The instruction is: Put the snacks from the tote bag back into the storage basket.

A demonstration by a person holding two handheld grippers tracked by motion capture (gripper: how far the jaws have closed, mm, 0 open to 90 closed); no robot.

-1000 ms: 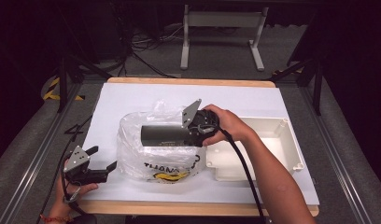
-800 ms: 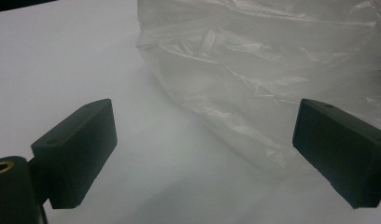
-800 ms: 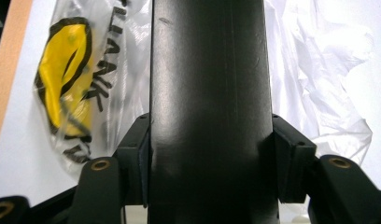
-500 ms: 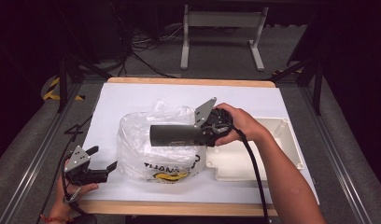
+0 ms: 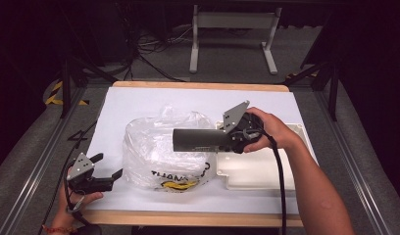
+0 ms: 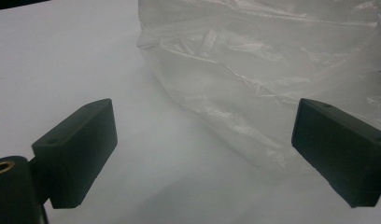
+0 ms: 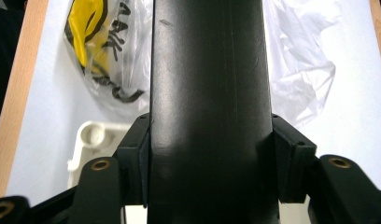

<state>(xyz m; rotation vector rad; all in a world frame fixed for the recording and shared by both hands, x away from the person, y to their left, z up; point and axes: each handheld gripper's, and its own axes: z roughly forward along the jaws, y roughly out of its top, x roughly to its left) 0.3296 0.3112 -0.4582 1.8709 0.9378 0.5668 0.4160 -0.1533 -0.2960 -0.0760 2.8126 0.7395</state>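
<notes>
High view: white table [image 5: 139,100], dark room.

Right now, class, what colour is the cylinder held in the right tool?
Dark grey to black; the cylinder shows best in the right gripper view, clamped by the right tool.

overhead camera; tool cameras close (sharing bag [image 5: 163,147]).

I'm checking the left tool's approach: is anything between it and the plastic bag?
Nothing visible. The left tool stands open, with bare white table between its jaws and the plastic bag.
</notes>
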